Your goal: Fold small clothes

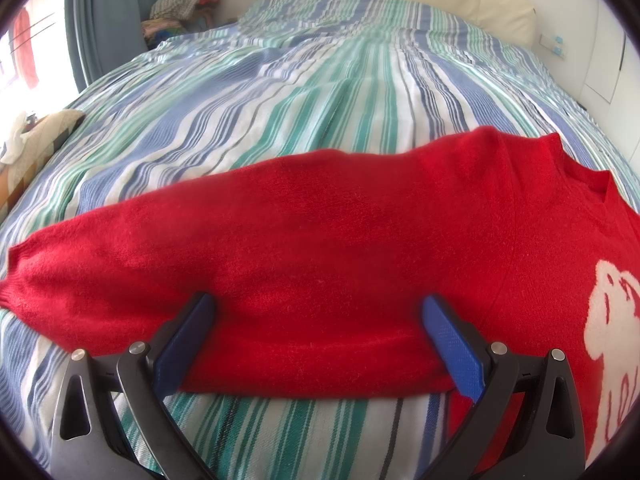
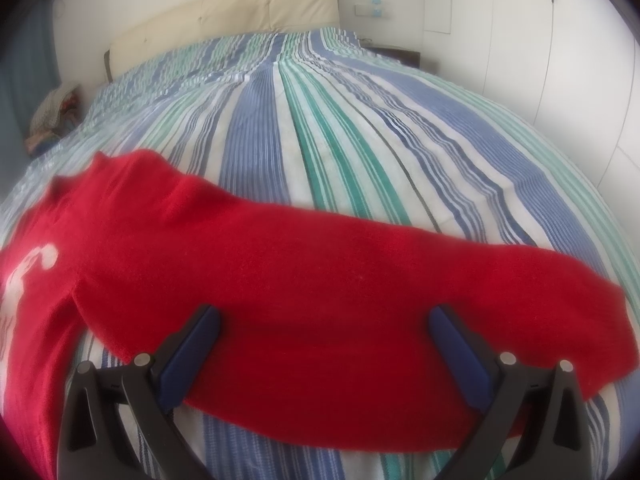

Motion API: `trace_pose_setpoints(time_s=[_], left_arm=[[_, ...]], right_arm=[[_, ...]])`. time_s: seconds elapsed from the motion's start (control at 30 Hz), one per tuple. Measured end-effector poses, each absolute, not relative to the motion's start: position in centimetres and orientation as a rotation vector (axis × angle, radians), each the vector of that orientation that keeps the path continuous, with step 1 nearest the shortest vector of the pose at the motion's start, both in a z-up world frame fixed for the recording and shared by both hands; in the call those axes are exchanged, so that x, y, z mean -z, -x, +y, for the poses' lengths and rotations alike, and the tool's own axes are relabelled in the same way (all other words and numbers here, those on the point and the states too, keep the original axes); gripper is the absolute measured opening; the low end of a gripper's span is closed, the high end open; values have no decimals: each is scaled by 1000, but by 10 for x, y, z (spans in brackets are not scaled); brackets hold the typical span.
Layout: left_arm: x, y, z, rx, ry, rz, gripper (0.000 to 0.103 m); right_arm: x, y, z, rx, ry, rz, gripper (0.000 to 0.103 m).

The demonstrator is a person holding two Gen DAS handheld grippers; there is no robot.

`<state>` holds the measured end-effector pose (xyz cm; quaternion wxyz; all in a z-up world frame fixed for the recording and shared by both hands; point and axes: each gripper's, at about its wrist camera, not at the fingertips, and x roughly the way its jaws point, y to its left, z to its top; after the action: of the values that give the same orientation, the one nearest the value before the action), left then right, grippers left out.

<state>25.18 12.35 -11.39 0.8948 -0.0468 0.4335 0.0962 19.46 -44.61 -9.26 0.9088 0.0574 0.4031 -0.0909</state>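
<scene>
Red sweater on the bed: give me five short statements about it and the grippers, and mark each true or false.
1. The red sweater lies on a striped bedspread. True.
2. The left gripper is shut on a sleeve. False: its jaws stand wide open around the sleeve.
3. The right gripper is open. True.
4. The sweater's front is plain. False: it carries a white design.
5. Both sleeves are folded across the chest. False: each stretches outward.
</scene>
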Motion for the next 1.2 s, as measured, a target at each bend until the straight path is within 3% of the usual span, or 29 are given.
trace_pose_setpoints(time_s=[0.17, 0.47, 0.73, 0.87, 1.07, 1.13, 1.17, 1.2], left_arm=[[114, -252, 123, -200, 97, 899, 103], [114, -252, 123, -200, 97, 898, 103], [114, -252, 121, -202, 95, 901, 103], [103, -252, 125, -172, 105, 933, 101], [50, -201, 141, -56, 180, 821, 102], [39, -185, 149, -52, 171, 790, 102], [36, -178, 154, -66, 171, 774, 102], [36, -172, 160, -87, 176, 758, 102]], right_arm=[[80, -189, -453, 144, -174, 827, 103], [16, -109, -568, 176, -699, 663, 102], [57, -68, -625, 210, -1128, 743, 99], [78, -77, -627, 251, -1141, 747, 96], [92, -95, -640, 301, -1129, 672, 74], [96, -102, -638, 332, -1062, 729, 47], [95, -105, -637, 355, -1017, 756, 14], [94, -107, -638, 372, -990, 772, 4]])
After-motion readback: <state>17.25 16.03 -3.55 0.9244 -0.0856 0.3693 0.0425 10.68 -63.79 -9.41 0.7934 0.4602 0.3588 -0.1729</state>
